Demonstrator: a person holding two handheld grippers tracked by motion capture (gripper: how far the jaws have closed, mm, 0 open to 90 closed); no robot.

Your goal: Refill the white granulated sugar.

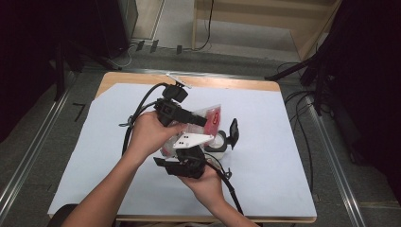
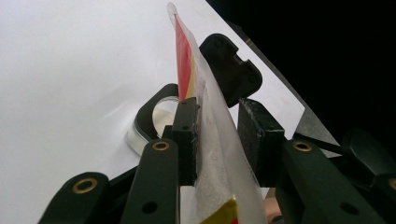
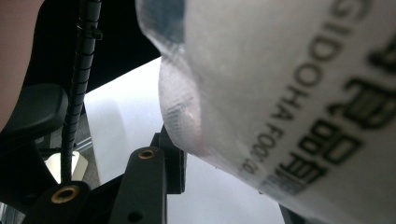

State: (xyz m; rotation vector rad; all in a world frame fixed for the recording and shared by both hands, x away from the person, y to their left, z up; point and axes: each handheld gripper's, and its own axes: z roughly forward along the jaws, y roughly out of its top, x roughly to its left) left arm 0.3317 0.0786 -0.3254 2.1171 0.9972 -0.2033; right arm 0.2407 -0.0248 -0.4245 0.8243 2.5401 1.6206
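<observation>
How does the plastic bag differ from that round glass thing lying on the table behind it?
The plastic bag is held up off the table between both hand-held grippers; the round glass container rests on the white table cover. The bag is soft, flat and frosted, with red and yellow print; the container looks rigid, round and see-through, with a black lid standing open. Both lie near the table's middle.
</observation>
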